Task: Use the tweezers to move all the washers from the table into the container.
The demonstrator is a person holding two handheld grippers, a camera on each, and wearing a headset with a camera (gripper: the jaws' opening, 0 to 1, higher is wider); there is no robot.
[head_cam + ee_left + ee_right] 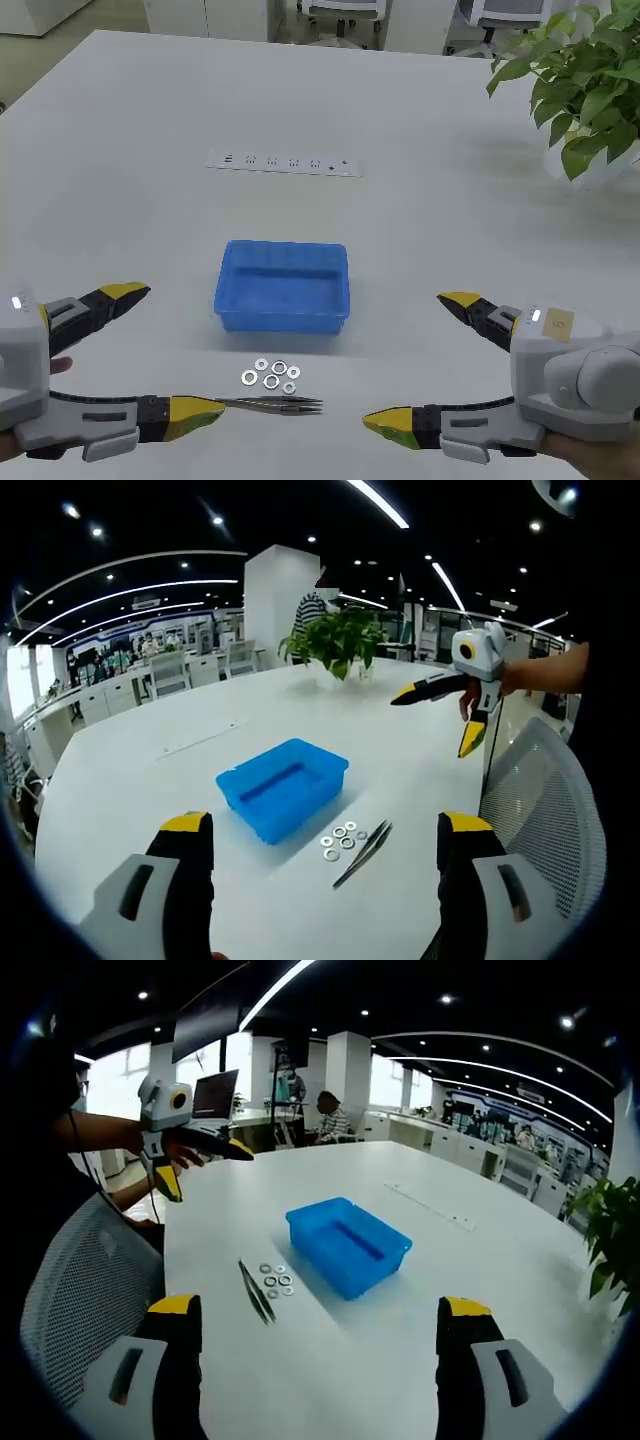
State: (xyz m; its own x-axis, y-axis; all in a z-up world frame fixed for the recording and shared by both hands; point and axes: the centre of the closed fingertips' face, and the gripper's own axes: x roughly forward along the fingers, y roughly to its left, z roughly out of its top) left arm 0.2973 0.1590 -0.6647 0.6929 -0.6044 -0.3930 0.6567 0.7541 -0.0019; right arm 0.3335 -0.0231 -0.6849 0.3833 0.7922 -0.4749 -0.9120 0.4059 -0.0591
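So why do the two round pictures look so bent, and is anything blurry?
Both gripper views are fisheye, so ceiling lights and table edge curve. Head view is straight and sharp: washers, tweezers and bin crisp, shadows soft.

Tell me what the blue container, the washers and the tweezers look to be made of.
The blue container looks plastic: uniform matte blue, rounded rim. The washers are likely metal: pale silvery rings, slight shine. The tweezers seem metal too: thin grey blades, dull sheen.
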